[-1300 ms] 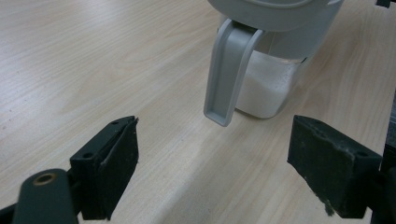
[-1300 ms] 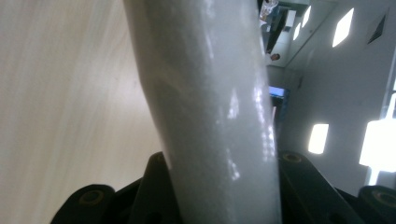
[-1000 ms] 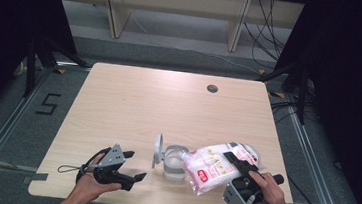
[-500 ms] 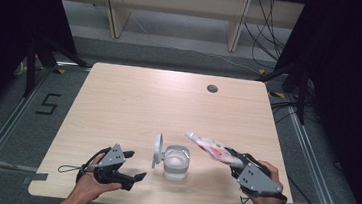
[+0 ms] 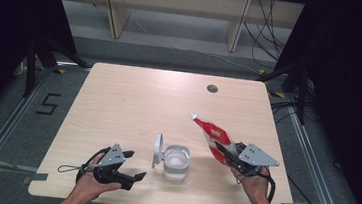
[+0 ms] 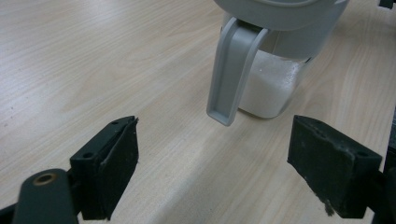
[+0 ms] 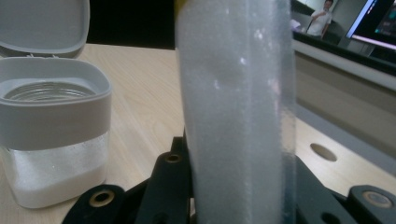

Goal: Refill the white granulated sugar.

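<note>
pouch clamped upright in right hand-held gripper beside jar.

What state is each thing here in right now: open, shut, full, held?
Jar: upright on the table, partly filled with white powder.
Jar lid: flipped open, standing up at the jar's side.
Bag: held clamped, tilted up off the table, white powder inside.
Left tool: open, holding nothing.
Right tool: shut on the bag.
</note>
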The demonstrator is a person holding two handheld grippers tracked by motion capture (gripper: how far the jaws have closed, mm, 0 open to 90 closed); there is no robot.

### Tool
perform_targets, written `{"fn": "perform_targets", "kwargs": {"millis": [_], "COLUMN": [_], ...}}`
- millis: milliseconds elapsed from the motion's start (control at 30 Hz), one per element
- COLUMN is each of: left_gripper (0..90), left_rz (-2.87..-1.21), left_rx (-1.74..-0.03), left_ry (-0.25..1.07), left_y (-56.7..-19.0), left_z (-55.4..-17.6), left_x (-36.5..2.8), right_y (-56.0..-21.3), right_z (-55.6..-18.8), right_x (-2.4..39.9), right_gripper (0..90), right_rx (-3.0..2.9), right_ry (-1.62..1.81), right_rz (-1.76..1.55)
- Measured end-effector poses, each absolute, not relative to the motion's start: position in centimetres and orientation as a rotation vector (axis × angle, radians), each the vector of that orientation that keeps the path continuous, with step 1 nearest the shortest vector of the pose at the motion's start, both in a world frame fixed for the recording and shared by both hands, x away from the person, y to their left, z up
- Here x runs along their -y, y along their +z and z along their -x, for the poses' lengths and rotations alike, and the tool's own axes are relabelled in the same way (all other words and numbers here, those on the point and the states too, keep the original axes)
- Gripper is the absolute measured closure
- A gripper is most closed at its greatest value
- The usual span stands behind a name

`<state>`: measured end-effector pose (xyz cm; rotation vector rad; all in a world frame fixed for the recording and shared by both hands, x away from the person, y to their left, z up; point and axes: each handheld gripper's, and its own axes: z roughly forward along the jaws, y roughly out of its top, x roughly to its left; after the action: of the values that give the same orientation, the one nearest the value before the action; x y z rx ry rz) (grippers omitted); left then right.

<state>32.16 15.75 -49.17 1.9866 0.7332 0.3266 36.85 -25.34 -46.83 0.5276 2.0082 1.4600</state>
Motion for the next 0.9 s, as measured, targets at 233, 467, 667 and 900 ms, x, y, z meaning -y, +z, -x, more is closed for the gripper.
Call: {"fn": "perform_targets", "kwargs": {"millis": [233,467,667,900], "left_gripper": [15.8,15.8,15.8,15.8], "left_rz": [-1.988,-1.989,-1.988,-1.991], "left_rx": [-0.729,-0.716,-0.732,-0.734], "left_ry": [0.326,0.333,0.326,0.330], "left_y": [-49.1,-49.1,-49.1,-49.1], "left_z": [-32.2,-32.2,-32.2,-32.2], "left_x": [-15.8,-15.9,-15.9,-15.9], "right_y": [-47.8,-48.0,-47.8,-47.7], "right_z": [-37.5,-37.5,-37.0,-36.6], "right_x": [25.4,26.2,27.1,27.7], "right_gripper": [77.5,77.2,77.4,77.4], "right_rx": [-2.060,-2.069,-2.066,-2.080], "right_ry": [1.406,1.381,1.373,1.382], "right_rz": [-0.565,-0.627,-0.663,-0.707]}}
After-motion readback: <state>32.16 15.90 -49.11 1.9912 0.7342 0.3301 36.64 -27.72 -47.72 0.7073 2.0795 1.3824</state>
